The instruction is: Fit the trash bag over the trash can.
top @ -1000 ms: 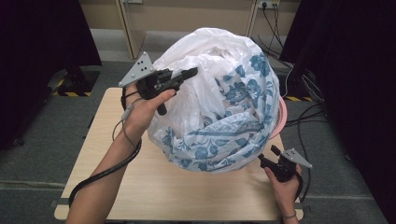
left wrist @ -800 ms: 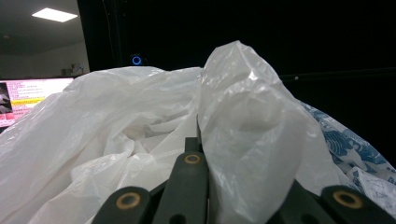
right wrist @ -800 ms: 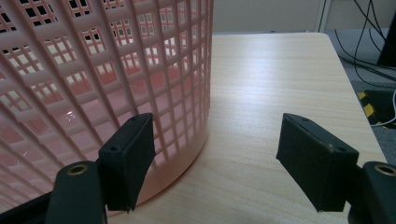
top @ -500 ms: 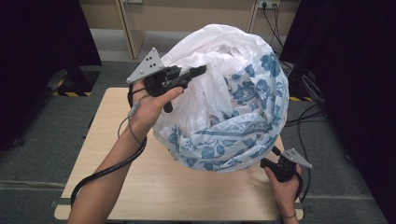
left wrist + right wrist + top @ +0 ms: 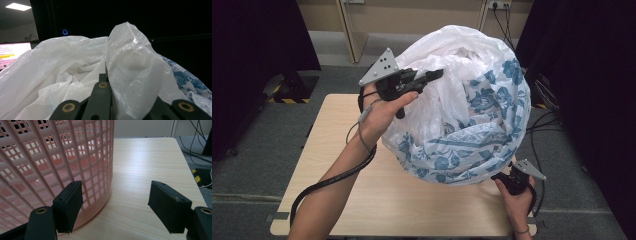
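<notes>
White plastic bag (image 5: 462, 105) with blue floral print ballooned over the back right half of the wooden table (image 5: 337, 165), its bulk reaching past the table's right edge in the high view. Left gripper (image 5: 434, 76) was raised at the bag's upper left, held by the left hand (image 5: 379, 112); in the left gripper view its jaws sat nearly together with a fold of the thin plastic pinched between them, film draped over the right jaw. Right gripper (image 5: 115, 207) sat low at the table's front right corner, held by the right hand (image 5: 517, 200), jaws spread wide and gripping nothing. Its left jaw was touching or just beside the wall of a pink lattice basket (image 5: 50, 162) standing on the table; cannot tell which. Right jaw hung over bare tabletop. Front and left portions of the table lay bare up to their edges. Grey floor (image 5: 262, 130) surrounded the table, with cables (image 5: 542, 120) trailing off to the right.
</notes>
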### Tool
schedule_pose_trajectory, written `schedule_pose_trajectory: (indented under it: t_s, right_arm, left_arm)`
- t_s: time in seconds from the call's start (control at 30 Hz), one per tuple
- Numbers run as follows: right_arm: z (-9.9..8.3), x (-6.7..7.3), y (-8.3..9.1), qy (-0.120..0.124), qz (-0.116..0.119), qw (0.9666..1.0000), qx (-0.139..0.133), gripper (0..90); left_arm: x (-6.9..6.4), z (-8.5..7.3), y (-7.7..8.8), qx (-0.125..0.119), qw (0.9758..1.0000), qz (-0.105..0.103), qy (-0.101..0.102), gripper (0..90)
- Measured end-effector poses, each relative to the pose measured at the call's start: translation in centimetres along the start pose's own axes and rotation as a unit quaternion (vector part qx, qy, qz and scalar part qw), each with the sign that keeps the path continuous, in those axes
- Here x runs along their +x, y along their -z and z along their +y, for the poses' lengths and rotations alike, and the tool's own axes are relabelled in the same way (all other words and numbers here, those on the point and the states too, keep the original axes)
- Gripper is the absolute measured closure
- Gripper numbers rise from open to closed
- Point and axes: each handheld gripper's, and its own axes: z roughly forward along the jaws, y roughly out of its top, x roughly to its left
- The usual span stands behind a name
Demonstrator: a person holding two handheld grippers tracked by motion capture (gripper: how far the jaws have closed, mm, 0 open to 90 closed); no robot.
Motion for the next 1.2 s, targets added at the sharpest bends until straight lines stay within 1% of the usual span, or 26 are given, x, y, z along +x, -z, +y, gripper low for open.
schedule_pose_trajectory:
  t_s: [0.2, 0.37, 0.4, 0.47, 0.5, 0.63, 0.93, 1.0, 1.07, 1.2]
  right_arm:
    - [0.0, 0.0, 0.0, 0.001, 0.0, 1.0, 0.0, 27.7]
    - [0.0, 0.0, 0.0, 0.0, 0.0, 1.0, 0.0, 27.7]
    - [0.0, 0.0, 0.0, 0.001, 0.0, 1.0, 0.0, 27.8]
    - [0.0, 0.0, 0.0, 0.002, 0.0, 1.0, 0.0, 27.8]
    - [0.0, 0.0, 0.0, 0.001, 0.0, 1.0, 0.0, 27.8]
    - [0.0, 0.0, 0.0, 0.002, 0.0, 1.0, -0.001, 27.7]
    - [0.0, 0.0, 0.0, 0.001, 0.001, 1.0, -0.001, 27.7]
    - [0.0, 0.0, 0.0, 0.001, 0.0, 1.0, -0.001, 27.7]
    - [0.0, 0.0, 0.0, 0.001, 0.0, 1.0, -0.001, 27.7]
    - [0.0, 0.0, 0.0, 0.0, 0.001, 1.0, -0.001, 27.8]
  left_arm:
    - [-0.2, 0.4, -1.0, 0.003, 1.0, -0.007, -0.004, 89.5]
    - [-0.3, 0.3, -1.9, 0.009, 0.9999, -0.011, -0.001, 89.5]
    - [-0.3, 0.3, -2.3, 0.012, 0.9999, -0.012, 0.0, 89.5]
    - [-0.3, 0.3, -2.5, 0.014, 0.9998, -0.013, 0.0, 89.5]
    - [-0.3, 0.3, -2.9, 0.017, 0.9998, -0.014, 0.001, 89.5]
    - [-0.2, 0.2, -3.3, 0.022, 0.9996, -0.015, 0.001, 89.5]
    - [0.0, -0.3, -4.6, 0.046, 0.9988, -0.019, 0.005, 89.5]
    - [0.1, -0.7, -5.1, 0.057, 0.9982, -0.019, 0.006, 89.5]
    - [0.2, -0.8, -5.2, 0.06, 0.998, -0.019, 0.007, 89.5]
    - [0.3, -1.2, -5.8, 0.075, 0.9969, -0.021, 0.009, 89.4]
